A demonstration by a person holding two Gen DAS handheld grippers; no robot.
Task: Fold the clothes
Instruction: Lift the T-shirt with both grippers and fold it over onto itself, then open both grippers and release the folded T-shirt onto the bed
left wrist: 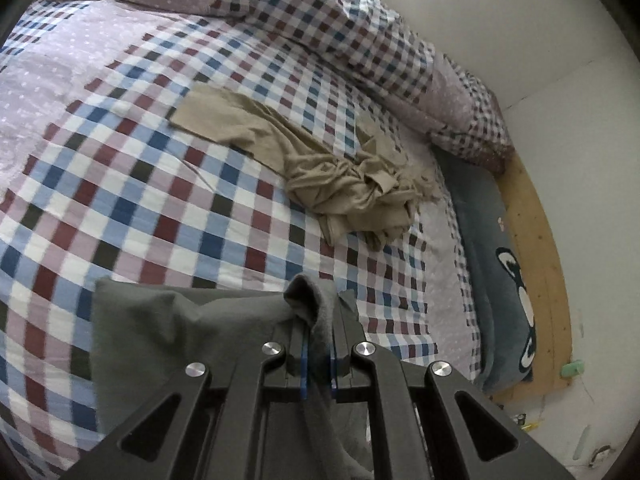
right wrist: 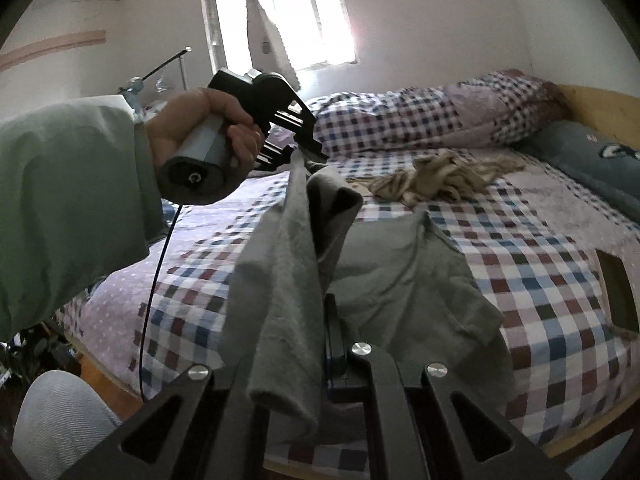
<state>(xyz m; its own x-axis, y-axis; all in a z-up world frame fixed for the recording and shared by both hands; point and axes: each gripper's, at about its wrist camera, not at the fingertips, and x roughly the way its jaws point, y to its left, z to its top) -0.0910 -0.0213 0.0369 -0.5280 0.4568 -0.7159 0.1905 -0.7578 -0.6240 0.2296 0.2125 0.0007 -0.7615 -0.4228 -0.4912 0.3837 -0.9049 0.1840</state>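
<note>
A: Left wrist view?
B: Left gripper (left wrist: 319, 344), jaws clamped on a fold of grey garment (left wrist: 168, 320). Rest of garment spread low on checked bedcover (left wrist: 140, 184). Crumpled beige garment (left wrist: 344, 184) further up the bed, well apart. Blue cushion (left wrist: 492, 264) along the wooden frame.
A: Right wrist view?
B: Right gripper (right wrist: 326, 344), jaws closed on grey garment (right wrist: 280, 280), lifted between both grippers. Left gripper (right wrist: 306, 156) gripped in a hand (right wrist: 200, 132), green sleeve (right wrist: 68, 200). Window (right wrist: 280, 12) behind.
</note>
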